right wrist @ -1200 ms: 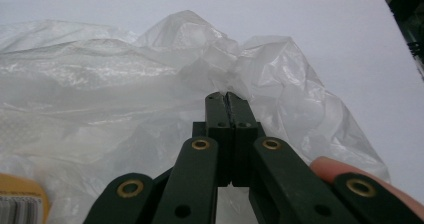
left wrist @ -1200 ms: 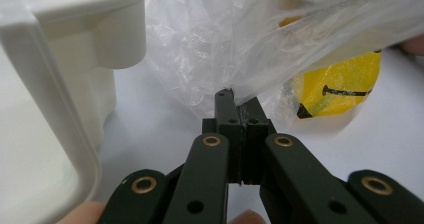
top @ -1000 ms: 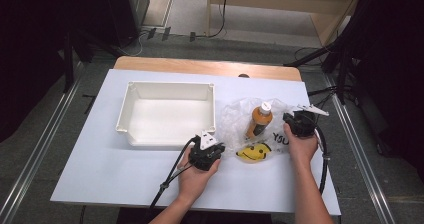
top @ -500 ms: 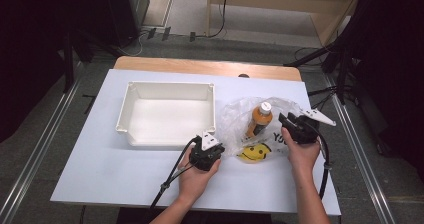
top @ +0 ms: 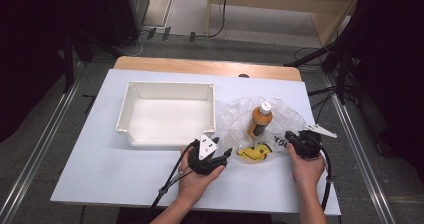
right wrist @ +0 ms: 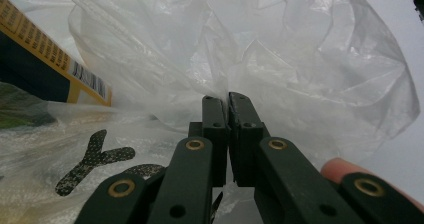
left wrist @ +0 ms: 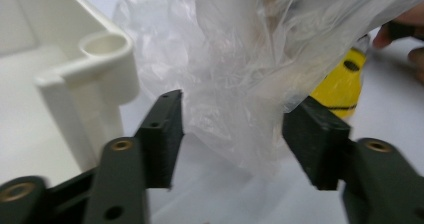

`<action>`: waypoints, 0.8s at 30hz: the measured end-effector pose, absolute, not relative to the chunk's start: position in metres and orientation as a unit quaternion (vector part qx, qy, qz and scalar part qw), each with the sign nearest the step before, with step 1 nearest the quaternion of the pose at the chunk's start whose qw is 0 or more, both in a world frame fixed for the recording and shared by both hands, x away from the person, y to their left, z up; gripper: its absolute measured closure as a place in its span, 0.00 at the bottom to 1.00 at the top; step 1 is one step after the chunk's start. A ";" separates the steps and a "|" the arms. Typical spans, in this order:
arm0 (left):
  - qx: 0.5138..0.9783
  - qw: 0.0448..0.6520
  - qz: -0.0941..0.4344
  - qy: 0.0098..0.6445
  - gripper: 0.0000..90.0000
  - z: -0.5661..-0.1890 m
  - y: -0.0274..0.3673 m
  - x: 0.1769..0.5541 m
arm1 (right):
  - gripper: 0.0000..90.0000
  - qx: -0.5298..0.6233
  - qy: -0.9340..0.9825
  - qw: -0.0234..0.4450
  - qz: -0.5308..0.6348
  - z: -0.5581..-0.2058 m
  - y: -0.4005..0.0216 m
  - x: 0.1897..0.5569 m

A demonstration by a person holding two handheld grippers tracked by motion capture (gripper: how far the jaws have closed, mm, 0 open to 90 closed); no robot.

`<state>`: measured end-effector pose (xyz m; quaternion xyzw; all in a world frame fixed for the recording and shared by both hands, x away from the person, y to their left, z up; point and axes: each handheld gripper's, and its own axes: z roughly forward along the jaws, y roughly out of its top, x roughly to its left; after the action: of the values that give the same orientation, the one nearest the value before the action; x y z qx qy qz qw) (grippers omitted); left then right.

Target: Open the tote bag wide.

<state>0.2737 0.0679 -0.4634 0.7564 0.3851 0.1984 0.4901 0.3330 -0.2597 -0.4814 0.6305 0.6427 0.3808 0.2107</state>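
A clear plastic bag (top: 235, 115) lies right of the white tray, with an orange bottle (top: 260, 120) inside and a yellow smiley print (top: 254, 152) near its front. My left gripper (top: 224, 155) sits at the bag's left front corner. Its jaws have just been opening, and in the left gripper view they (left wrist: 239, 114) stand apart with bag film (left wrist: 235, 59) loose between them. My right gripper (top: 292, 136) is at the bag's right side. In the right gripper view it (right wrist: 228, 101) is shut, with the film (right wrist: 300, 59) pinched at its tips.
The white tray (top: 167, 89) stands left of the bag, its corner post (left wrist: 95, 79) close to my left jaw. The white tabletop (top: 100, 169) lies open at the front left. A yellow and dark label with a barcode (right wrist: 45, 59) shows through the film.
My left jaws have come apart off the bag film. My right gripper has slid toward the table's front edge and its jaws have come together on the film.
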 end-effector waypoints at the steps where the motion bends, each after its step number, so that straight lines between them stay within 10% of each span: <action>1: 0.754 0.495 0.193 0.386 0.31 -0.462 0.069 0.274 | 0.98 0.630 0.642 0.211 0.382 -0.481 -0.259 0.333; 13: 0.737 0.538 0.176 0.370 0.12 -0.419 0.044 0.279 | 0.97 0.611 0.658 0.221 0.381 -0.482 -0.254 0.330; 19: 0.753 0.510 0.135 0.394 0.88 -0.432 0.039 0.300 | 0.97 0.609 0.659 0.223 0.381 -0.482 -0.254 0.330; 24: 0.781 0.458 0.126 0.405 1.00 -0.462 0.040 0.304 | 0.97 0.611 0.657 0.227 0.380 -0.482 -0.254 0.330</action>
<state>0.3038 0.0401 -0.4620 0.7810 0.4050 0.1262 0.4583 0.3303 -0.2535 -0.4822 0.6106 0.6570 0.3798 0.2266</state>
